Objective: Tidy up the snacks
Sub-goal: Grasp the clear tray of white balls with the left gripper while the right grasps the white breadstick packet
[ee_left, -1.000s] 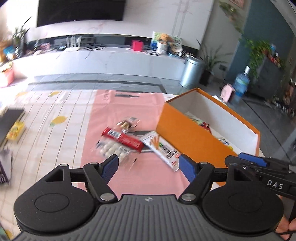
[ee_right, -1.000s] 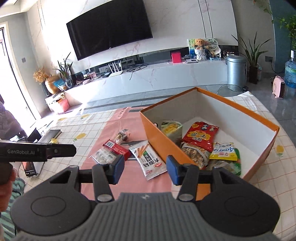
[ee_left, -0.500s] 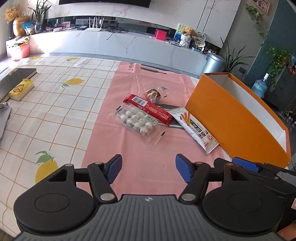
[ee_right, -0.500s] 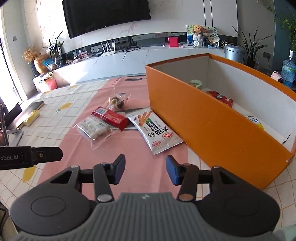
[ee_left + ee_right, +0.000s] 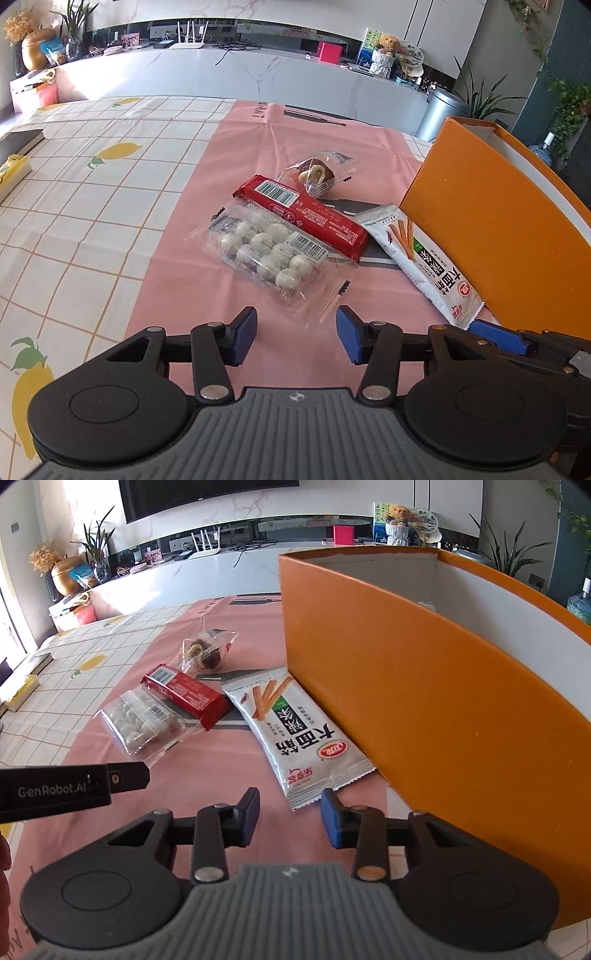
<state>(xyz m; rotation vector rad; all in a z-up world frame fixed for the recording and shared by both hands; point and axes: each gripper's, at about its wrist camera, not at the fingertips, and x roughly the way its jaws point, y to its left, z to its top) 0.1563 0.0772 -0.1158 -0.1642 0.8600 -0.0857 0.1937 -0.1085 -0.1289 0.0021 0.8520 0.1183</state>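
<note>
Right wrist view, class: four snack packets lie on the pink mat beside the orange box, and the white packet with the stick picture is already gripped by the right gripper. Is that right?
Not quite. The right wrist view shows the white packet lying flat on the pink mat, not gripped; the right gripper is open just short of its near end. Four packets do lie beside the orange box.

Both cams ride on the grippers and look forward and down along the fingers, low and close over the pink mat (image 5: 177, 236). Left wrist view sits to the left, orange box (image 5: 498, 236) at its right edge, white stick-snack pack (image 5: 424, 258) beside it. Right wrist view is right up against that box (image 5: 424, 701) (fills the right half). Both share the four snack packs and the TV wall behind
</note>
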